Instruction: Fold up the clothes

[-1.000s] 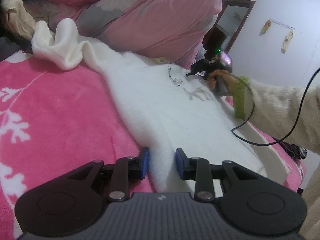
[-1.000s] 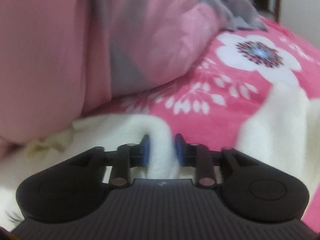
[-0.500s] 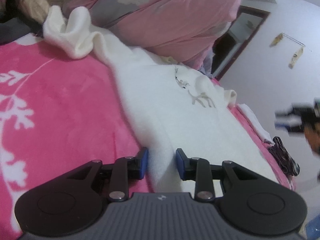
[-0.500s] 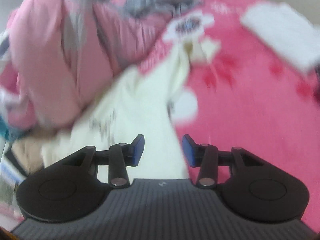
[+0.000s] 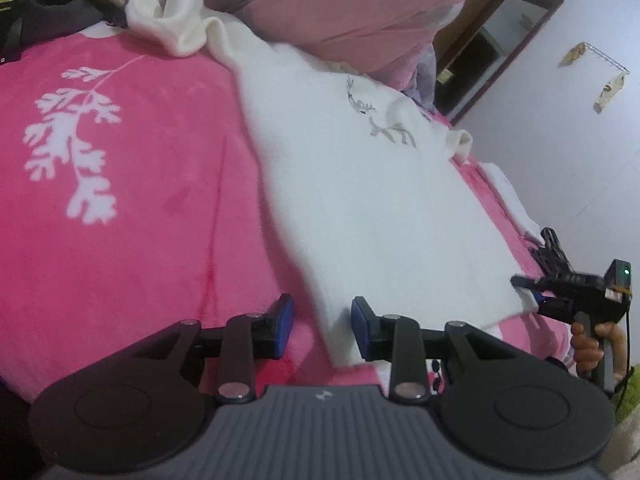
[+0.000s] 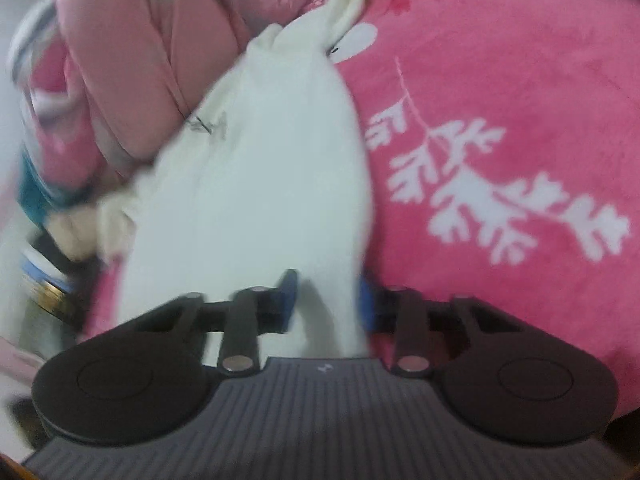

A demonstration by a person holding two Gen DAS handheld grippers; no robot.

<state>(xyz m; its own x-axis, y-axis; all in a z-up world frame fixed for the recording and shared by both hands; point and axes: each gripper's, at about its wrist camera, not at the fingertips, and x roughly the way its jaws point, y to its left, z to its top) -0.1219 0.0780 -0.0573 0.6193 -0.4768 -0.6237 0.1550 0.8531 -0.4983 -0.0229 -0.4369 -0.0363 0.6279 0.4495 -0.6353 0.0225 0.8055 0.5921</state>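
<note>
A white fleece garment [image 5: 360, 200] with a small deer print lies flat on the pink blanket [image 5: 140, 200]. One of its sleeves [image 5: 172, 24] is bunched at the far end. My left gripper [image 5: 322, 326] hovers open over the near hem corner. The cloth sits between its blue pads, and a strip of pink shows beside the left pad. My right gripper [image 5: 530, 294], held by a hand [image 5: 588, 348], is at the other hem corner. In the right wrist view its jaws are closing and the garment [image 6: 260, 180] fills the gap of the right gripper [image 6: 327, 302].
A pink and grey quilt pile [image 5: 340, 8] borders the garment's far side. A black cable [image 5: 552, 252] and another white cloth [image 5: 512, 196] lie near the bed's right edge. The pink blanket [image 6: 520, 80] with its white leaf print spreads beside the garment.
My right gripper swung from the garment's far end by the quilt back to the near hem corner and took cloth between its pads. My left gripper drew back, so the hem edge now shows.
</note>
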